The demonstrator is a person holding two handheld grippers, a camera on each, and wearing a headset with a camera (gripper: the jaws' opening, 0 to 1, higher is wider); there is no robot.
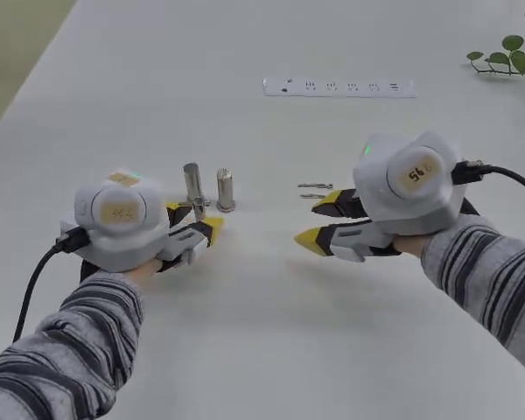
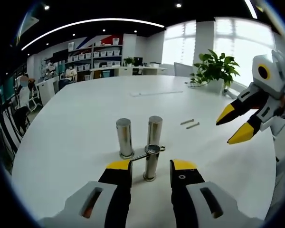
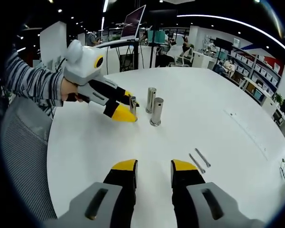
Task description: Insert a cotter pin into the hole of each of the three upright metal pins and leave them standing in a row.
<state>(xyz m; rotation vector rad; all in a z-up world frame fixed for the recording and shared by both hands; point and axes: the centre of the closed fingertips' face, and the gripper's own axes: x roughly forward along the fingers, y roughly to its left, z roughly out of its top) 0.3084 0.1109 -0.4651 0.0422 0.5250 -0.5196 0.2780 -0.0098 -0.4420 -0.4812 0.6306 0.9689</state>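
Observation:
Three steel pins stand upright on the white table (image 1: 262,332). Two of them (image 1: 192,182) (image 1: 225,190) stand side by side further out. The third pin (image 2: 151,162) is nearest, with a cotter pin (image 2: 138,156) through its head, and it stands just ahead of the open jaws of my left gripper (image 2: 150,166), touching neither jaw. Two loose cotter pins (image 1: 315,185) (image 1: 311,196) lie to the right; the right gripper view shows the same cotter pins (image 3: 199,160). My right gripper (image 1: 318,220) hovers open near them, holding nothing.
A white power strip (image 1: 339,87) lies at the far side of the table. A green plant (image 1: 507,57) sits at the far right corner. A grey chair (image 3: 23,156) stands by the table edge behind the left arm.

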